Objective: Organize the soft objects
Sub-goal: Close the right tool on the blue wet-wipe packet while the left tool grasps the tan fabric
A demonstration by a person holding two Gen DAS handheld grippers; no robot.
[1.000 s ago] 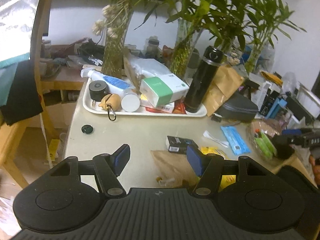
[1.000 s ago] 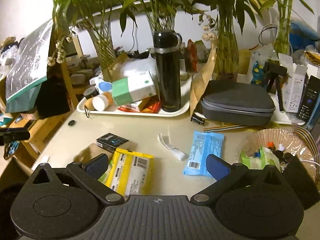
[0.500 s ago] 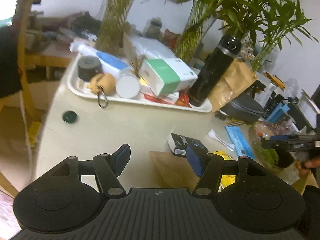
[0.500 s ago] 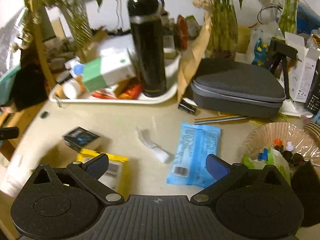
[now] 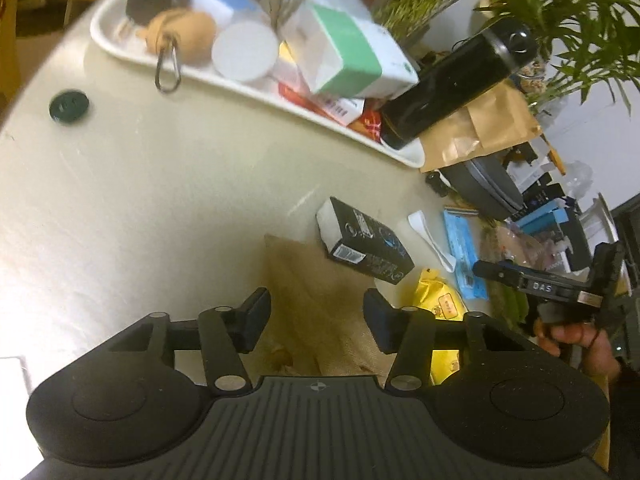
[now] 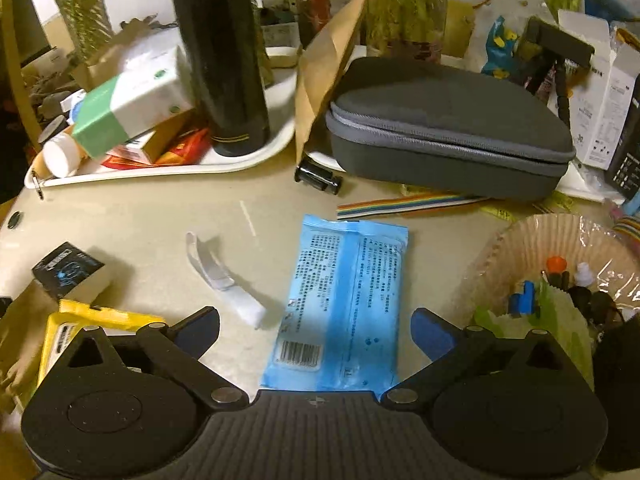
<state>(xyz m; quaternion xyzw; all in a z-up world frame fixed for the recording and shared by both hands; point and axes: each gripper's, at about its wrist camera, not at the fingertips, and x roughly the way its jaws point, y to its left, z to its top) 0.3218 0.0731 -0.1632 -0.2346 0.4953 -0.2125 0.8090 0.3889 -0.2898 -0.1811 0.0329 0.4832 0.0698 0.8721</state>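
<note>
tray [image 5: 120,46] blurred; flask [image 6: 218,60] top cropped

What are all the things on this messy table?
Blue wipes packet: one, blue, flat on table between the right gripper's fingers.
Yellow packet: one, yellow, beside the brown paper bag.
Brown paper bag: one, tan, flat, under the left gripper.
Small box: one, black, mid-table.
White strip: one, white, left of wipes packet.
Flask: one, black, standing on tray.
Tray: one, white, back of table.
Green-and-white box: one, on tray.
Zip case: one, grey, right of tray.
Basket: one, tan, right edge.
Left gripper: black, jaws closing, nothing gripped.
Right gripper: black, open.
</note>
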